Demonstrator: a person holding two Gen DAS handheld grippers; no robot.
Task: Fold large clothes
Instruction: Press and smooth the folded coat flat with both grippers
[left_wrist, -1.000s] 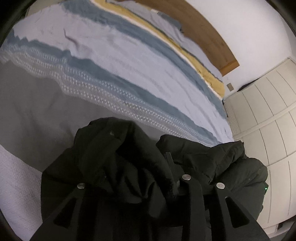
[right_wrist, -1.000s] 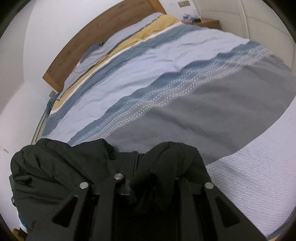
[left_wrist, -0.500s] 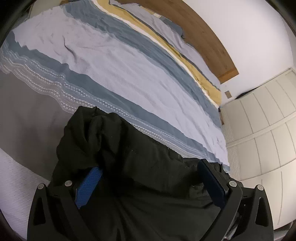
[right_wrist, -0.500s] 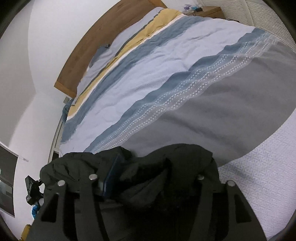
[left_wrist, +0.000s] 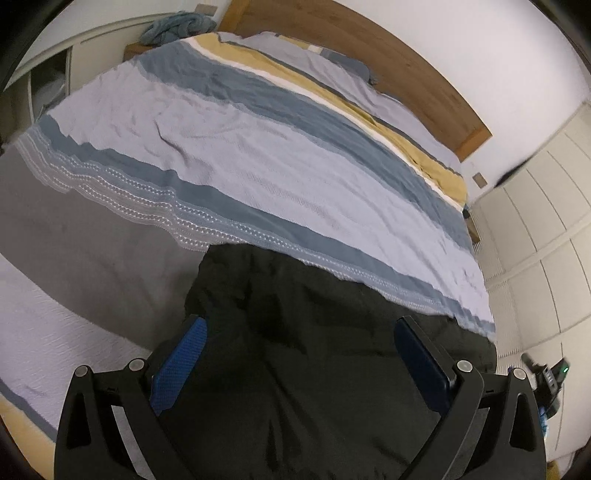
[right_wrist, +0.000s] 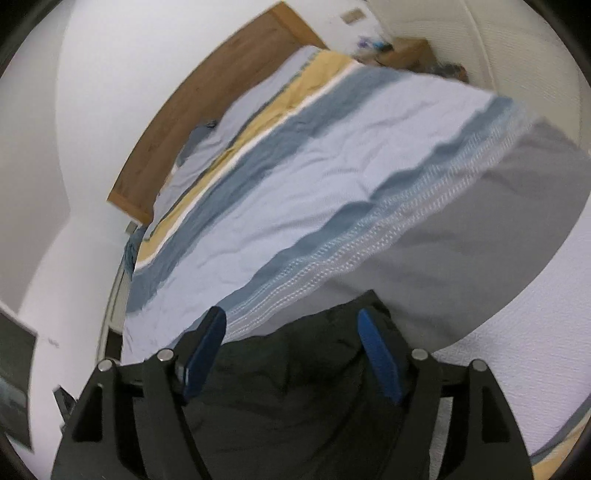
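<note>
A large black garment lies spread flat on the near part of the bed, over the grey band of the bedspread. My left gripper is open, its blue-padded fingers wide apart above the garment and holding nothing. In the right wrist view the same black garment lies below my right gripper, which is open too, its blue pads apart and empty. The near part of the garment is hidden by both gripper bodies.
The bed carries a striped bedspread in lilac, blue, yellow and grey, with a wooden headboard behind. White wardrobe doors stand at the right. A nightstand with small items is beside the bed. A dark device sits at the lower right.
Both grippers were shut on bunched black fabric a second ago. They have opened and let go, and the garment now lies flatter on the bed. Both cameras have lifted and drawn back.
</note>
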